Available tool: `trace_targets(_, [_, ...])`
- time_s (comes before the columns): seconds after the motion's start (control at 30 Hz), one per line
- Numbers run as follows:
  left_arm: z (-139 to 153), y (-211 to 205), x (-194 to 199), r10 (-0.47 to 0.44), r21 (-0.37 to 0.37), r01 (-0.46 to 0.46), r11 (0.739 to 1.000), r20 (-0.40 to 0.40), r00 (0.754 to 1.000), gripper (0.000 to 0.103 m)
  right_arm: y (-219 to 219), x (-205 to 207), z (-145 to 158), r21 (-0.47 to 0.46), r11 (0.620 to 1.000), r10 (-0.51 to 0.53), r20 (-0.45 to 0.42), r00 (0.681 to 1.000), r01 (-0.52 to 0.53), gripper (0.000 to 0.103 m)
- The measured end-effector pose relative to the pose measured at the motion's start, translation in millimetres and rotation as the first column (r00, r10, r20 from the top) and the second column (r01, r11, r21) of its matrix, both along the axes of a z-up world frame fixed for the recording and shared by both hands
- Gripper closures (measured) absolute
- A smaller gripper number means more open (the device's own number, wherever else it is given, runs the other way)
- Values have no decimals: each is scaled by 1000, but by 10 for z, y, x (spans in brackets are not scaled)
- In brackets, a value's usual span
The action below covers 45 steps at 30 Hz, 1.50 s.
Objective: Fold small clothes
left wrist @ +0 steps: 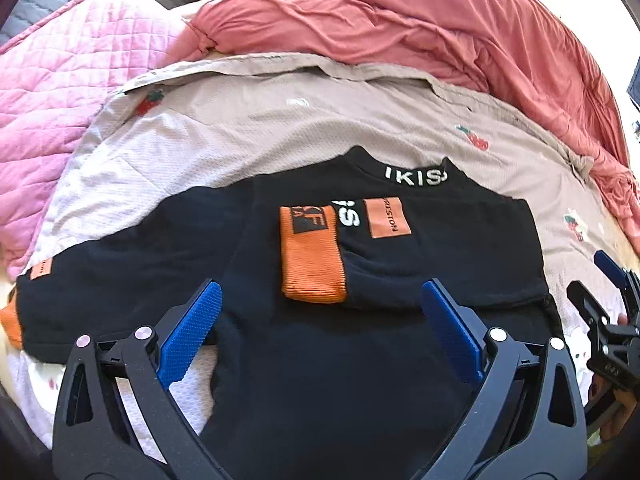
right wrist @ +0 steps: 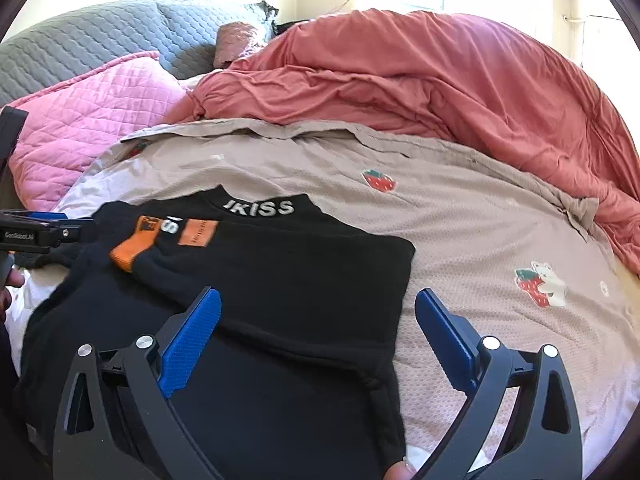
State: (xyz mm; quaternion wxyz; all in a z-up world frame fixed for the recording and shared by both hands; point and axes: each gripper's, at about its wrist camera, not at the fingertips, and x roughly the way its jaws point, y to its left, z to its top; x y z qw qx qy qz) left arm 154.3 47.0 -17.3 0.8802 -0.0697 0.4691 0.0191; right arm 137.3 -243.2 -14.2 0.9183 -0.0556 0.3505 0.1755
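While both of my claws hang over it with nothing between their blue pads, the beige strawberry-print quilted bedspread [left wrist: 248, 120] carries everything, with a rumpled coral-red duvet [left wrist: 420, 28] heaped along its far side and a pink quilted blanket [left wrist: 60, 92] at far left. On the bedspread lies the black knit sweater with orange patches and a white-lettered collar [left wrist: 320, 320], collar pointing away from me, its body running near to far. One sleeve, the orange ribbed cuff [left wrist: 312, 256] at its end, is already laid across the chest; the other sleeve [left wrist: 100, 280] stretches flat out to the left, ending in an orange cuff at the picture's edge.

That outstretched sleeve is what my next move turns on, I judge: its long axis runs left to right, and it lies to the left of my left claw [left wrist: 320, 332], which is spread wide above the sweater's middle. So the left hand is the nearer one for folding it in. My right claw [right wrist: 318, 340], likewise wide open and empty, hovers over the sweater's right edge.

Only the left wrist view shows the unfolded sleeve to its end; the right wrist view shows the tidy right edge [right wrist: 404, 280] and bare bedspread beyond it.
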Motion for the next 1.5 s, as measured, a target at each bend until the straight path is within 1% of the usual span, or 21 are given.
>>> trace_targets(0.1, [43,116,-58,32,-8,-32,999,10,999,9,130,-40,80,24,1000,17,-5,1000,-17,6])
trace_targets(0.17, [57,200,-97,48,-29,-48,998,10,999,9,235,-76,140,36,999,36,-6,999,-36,6])
trace_targets(0.3, [116,339,-169,68,-28,-67,997,24,997,10,495,-186,241,33,997,76,-1,997,-76,6])
trace_targets(0.47, [230,604,-285,119,-37,-117,992,51,992,9,813,-302,323,29,991,131,-10,991,-131,6])
trace_targets(0.6, [304,872,-392,177,-39,-175,984,63,982,10,1069,-383,375,37,984,176,-22,984,-175,6])
trace_targets(0.7, [334,1074,-491,224,-56,-220,974,66,972,10,1287,-440,412,38,976,214,-30,976,-213,6])
trace_targets(0.83, [356,1320,-622,276,-47,-273,961,71,958,10,1539,-500,444,33,967,252,-43,967,-251,6])
trace_targets(0.9, [345,1477,-688,316,-43,-313,949,66,947,10,1659,-532,458,37,964,266,-53,963,-264,6])
trace_targets(1.03, [299,1780,-825,407,-26,-406,913,60,911,10,1841,-590,469,27,957,290,-67,955,-289,6])
trace_targets(1.17, [226,2117,-939,499,-22,-499,866,42,865,10,1955,-620,462,11,954,299,-77,951,-299,6])
trace_targets(1.27, [168,2304,-1029,545,-35,-544,839,36,838,10,2034,-609,419,12,952,305,-110,946,-306,6])
trace_targets(1.4, [46,2608,-1162,621,-53,-619,783,15,784,10,2184,-646,354,28,942,335,-147,931,-335,6])
trace_targets(1.47, [-12,2728,-1226,646,-78,-644,761,8,763,10,2274,-685,320,37,935,355,-165,920,-354,6])
trace_targets(1.5, [-36,2779,-1253,653,-96,-649,754,5,758,10,2312,-709,310,41,932,362,-170,917,-360,6])
